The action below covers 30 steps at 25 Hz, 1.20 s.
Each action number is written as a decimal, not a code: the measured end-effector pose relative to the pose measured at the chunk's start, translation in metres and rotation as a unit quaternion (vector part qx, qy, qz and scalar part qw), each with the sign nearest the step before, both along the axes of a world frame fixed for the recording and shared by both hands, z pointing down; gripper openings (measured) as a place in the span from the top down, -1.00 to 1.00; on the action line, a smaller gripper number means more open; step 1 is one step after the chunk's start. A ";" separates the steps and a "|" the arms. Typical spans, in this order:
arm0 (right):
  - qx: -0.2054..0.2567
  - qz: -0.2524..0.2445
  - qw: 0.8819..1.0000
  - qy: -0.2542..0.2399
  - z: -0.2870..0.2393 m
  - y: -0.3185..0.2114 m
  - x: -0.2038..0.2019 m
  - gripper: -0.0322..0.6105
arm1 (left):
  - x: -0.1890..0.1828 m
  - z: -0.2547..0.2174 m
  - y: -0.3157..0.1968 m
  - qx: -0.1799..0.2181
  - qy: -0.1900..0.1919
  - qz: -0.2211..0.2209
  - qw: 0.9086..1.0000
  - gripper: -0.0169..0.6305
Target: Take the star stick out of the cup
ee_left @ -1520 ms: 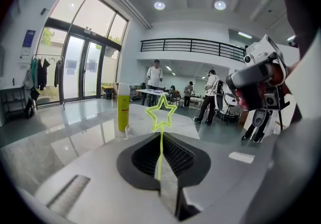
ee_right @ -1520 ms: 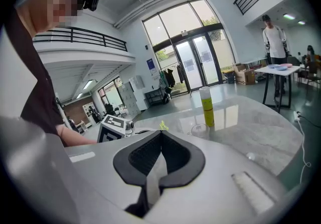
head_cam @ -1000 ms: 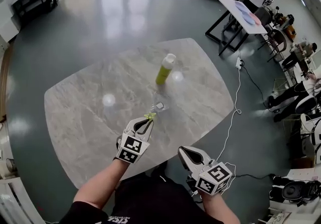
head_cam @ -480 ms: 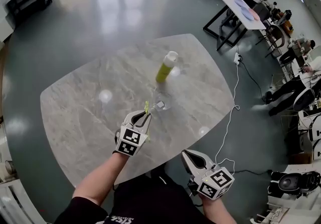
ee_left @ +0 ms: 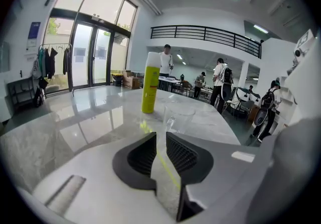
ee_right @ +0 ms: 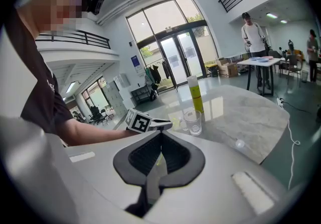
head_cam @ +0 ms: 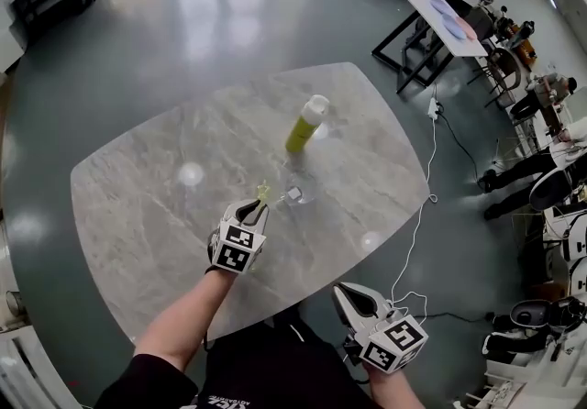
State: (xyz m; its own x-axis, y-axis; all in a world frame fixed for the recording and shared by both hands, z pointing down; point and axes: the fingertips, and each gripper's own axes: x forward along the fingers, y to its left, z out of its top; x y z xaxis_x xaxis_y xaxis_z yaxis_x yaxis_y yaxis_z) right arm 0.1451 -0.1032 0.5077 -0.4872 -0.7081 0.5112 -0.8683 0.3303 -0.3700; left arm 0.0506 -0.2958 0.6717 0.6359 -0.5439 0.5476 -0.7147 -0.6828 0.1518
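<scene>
One move is remaining: the left tool (ee_left: 160,135), jaws slightly apart around the star stick (ee_left: 168,170) outside the cup (head_cam: 296,189), is probably needing to back off; the right tool (ee_right: 161,132) is idling closed, empty.

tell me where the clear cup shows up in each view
Head view: clear cup near the middle of the table, just below the yellow-green bottle.
Left gripper view: cup at centre, lower right of the bottle.
Right gripper view: cup at centre, below the bottle.
Shared landmark: the bottle, standing close by the cup.
</scene>
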 end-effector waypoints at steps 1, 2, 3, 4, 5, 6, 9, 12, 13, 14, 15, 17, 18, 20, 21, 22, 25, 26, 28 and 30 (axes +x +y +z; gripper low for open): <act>-0.002 0.000 1.000 0.001 0.001 0.002 0.000 0.85 | -0.002 0.003 -0.002 -0.007 0.003 -0.006 1.000 0.75; -0.004 0.000 1.000 0.001 0.002 0.004 0.000 0.85 | -0.004 0.004 -0.004 -0.012 0.007 -0.013 1.000 0.75; -0.006 -0.001 1.000 0.002 0.003 0.006 0.000 0.85 | -0.005 0.004 -0.006 -0.015 0.011 -0.019 1.000 0.75; -0.008 -0.001 1.000 0.002 0.004 0.007 0.000 0.85 | -0.006 0.003 -0.007 -0.015 0.016 -0.023 0.999 0.75; -0.009 0.000 1.000 0.002 0.005 0.008 0.000 0.85 | -0.007 0.001 -0.008 -0.013 0.019 -0.026 0.999 0.75; -0.010 0.002 1.000 0.002 0.005 0.009 0.001 0.85 | -0.007 -0.001 -0.008 -0.011 0.022 -0.027 0.999 0.75; -0.006 0.005 1.000 0.002 0.004 0.010 0.004 0.85 | -0.004 -0.007 -0.005 -0.003 0.024 -0.022 0.999 0.75; 0.005 0.006 1.000 0.000 -0.002 0.007 0.005 0.85 | -0.004 -0.016 0.000 0.001 0.028 -0.020 0.999 0.75; 0.010 0.006 1.000 -0.002 -0.004 0.007 0.005 0.85 | -0.005 -0.021 0.004 0.002 0.032 -0.021 0.999 0.75; 0.015 0.006 1.000 -0.004 -0.007 0.007 0.005 0.85 | -0.006 -0.028 0.009 0.004 0.037 -0.023 0.999 0.75; 0.021 0.004 1.000 -0.007 -0.010 0.006 0.004 0.85 | -0.008 -0.037 0.014 0.009 0.042 -0.025 0.999 0.75; 0.034 -0.003 0.999 -0.014 -0.017 0.004 0.002 0.85 | -0.010 -0.062 0.025 0.024 0.052 -0.025 0.998 0.75; 0.039 -0.009 0.999 -0.017 -0.020 0.003 0.002 0.85 | -0.012 -0.075 0.031 0.032 0.057 -0.026 0.998 0.75; 0.044 -0.022 0.998 -0.026 -0.022 0.002 0.003 0.85 | -0.013 -0.099 0.043 0.041 0.068 -0.037 0.996 0.78; 0.044 -0.029 0.998 -0.033 -0.021 0.001 0.005 0.85 | -0.013 -0.109 0.050 0.044 0.075 -0.045 0.995 0.80; 0.045 -0.037 0.997 -0.040 -0.018 0.000 0.007 0.85 | -0.013 -0.118 0.057 0.049 0.082 -0.053 0.994 0.82; 0.054 -0.072 0.995 -0.053 -0.021 -0.005 0.003 0.85 | -0.016 -0.147 0.078 0.069 0.083 -0.066 0.992 0.87; 0.063 -0.086 0.993 -0.056 -0.027 -0.007 -0.001 0.85 | -0.018 -0.157 0.085 0.072 0.082 -0.070 0.992 0.88; 0.084 -0.111 0.988 -0.065 -0.041 -0.010 -0.008 0.86 | -0.022 -0.174 0.098 0.078 0.079 -0.074 0.991 0.90; 0.099 -0.129 0.984 -0.071 -0.051 -0.010 -0.009 0.86 | -0.021 -0.191 0.112 0.089 0.073 -0.074 0.991 0.91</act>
